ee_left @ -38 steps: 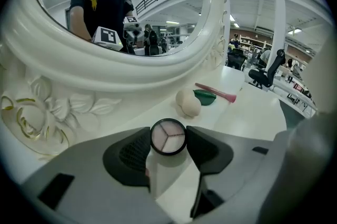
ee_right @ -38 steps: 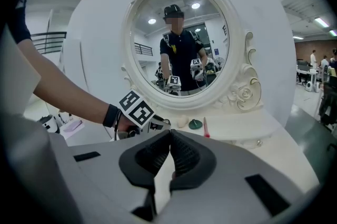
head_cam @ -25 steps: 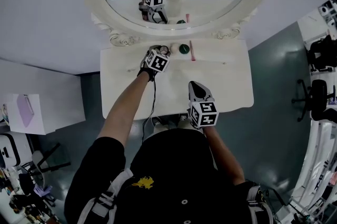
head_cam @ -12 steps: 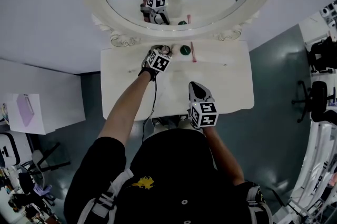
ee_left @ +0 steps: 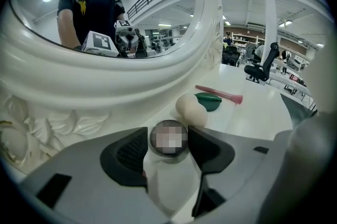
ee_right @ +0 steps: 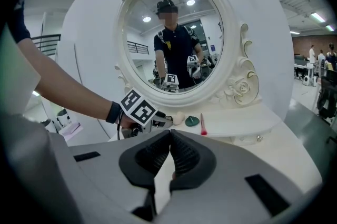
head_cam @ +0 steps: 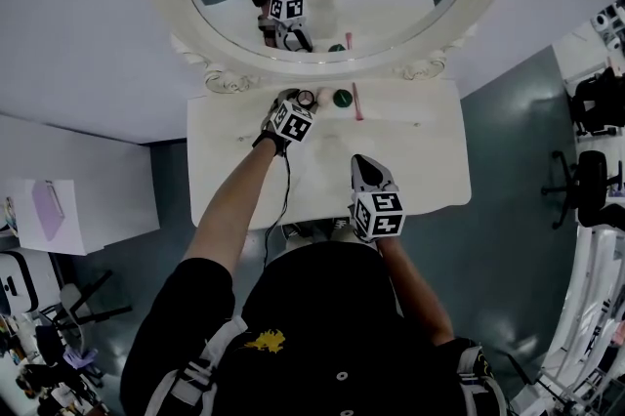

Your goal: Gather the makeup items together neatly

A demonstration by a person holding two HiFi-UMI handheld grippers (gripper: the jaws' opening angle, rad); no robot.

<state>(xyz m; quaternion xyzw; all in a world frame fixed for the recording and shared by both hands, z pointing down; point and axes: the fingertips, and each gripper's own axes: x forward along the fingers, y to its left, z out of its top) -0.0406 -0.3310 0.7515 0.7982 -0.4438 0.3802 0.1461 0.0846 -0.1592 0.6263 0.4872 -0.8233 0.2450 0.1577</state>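
At the back of the white dressing table [head_cam: 420, 160], under the mirror, my left gripper [head_cam: 296, 102] holds a small round compact [ee_left: 168, 138] between its pads. Its jaws have just been opening slightly, and the compact [head_cam: 306, 98] still sits between them, touching both pads. Just beyond lie a beige sponge egg [ee_left: 191, 108], a green leaf-shaped item [ee_left: 209, 101] and a pink brush [ee_left: 218, 93] in a short row. My right gripper [head_cam: 363, 165] hovers over the table's front, shut with nothing in it [ee_right: 169, 146].
The oval mirror's thick white carved frame [head_cam: 322, 62] rises directly behind the items. Office chairs [head_cam: 586, 180] stand to the right of the table, and a low white cabinet [head_cam: 59, 199] to its left.
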